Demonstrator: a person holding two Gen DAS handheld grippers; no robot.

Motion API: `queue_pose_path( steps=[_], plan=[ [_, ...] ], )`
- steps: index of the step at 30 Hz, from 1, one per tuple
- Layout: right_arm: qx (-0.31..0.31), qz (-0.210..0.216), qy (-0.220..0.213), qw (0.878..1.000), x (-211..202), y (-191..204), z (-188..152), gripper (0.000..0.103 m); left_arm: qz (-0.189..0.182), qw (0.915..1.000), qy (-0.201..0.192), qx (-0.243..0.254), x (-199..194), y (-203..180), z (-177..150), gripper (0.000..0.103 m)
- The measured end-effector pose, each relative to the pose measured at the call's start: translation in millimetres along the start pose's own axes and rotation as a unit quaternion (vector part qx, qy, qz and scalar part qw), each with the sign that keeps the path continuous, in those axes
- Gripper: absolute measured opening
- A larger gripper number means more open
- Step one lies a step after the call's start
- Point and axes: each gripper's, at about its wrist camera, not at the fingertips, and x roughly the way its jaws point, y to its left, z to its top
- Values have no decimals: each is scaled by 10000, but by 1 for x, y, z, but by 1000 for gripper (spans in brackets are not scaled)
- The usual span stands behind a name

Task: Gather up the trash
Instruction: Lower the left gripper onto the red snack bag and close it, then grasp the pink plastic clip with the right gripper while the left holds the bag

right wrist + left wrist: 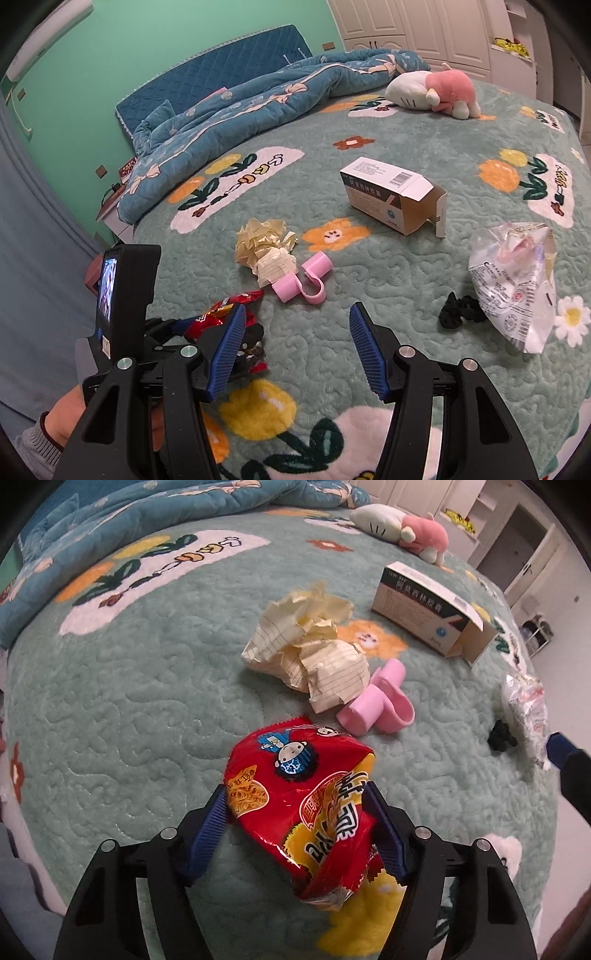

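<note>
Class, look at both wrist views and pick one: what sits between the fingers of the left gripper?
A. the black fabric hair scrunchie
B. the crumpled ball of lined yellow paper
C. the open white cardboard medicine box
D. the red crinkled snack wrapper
D: in the left wrist view the left gripper has its blue pads pressed on both sides of the red crinkled snack wrapper, while the right gripper stands open over the green bedspread, holding nothing.

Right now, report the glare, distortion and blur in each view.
Left wrist view: fisheye bends the green quilted bedspread into a dome; ceiling light glints off the crinkled red snack wrapper in the left gripper; edges vignette black. Right wrist view: same barrel warp; the clear plastic bag shows glare; the open right gripper is sharp, no motion blur.
</note>
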Motion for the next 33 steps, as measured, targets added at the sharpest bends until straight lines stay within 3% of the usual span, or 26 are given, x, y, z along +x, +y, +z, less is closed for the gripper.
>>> queue_pose_path(
  steps=[4, 7, 24, 31, 33],
  plan=[
    [-24, -16, 67, 10000, 12, 0, 1, 59, -32, 9999, -68, 137, -4, 4, 0, 48],
    [-73, -15, 122, 9999, 23, 0, 4, 59, -50, 9996, -87, 251, -7, 5, 2, 43],
    [-1033, -270, 820, 9909, 119, -10, 12, 58, -109, 9995, -13, 292, -3, 19, 17, 42],
    [-1233, -193, 884, 9882, 137, -9, 13, 42, -103, 9995, 37, 286, 4, 19, 19, 42],
    [-1207, -89, 872, 9888, 138, -10, 14, 32, -106, 9996, 41, 264, 5, 20, 19, 42]
  ],
)
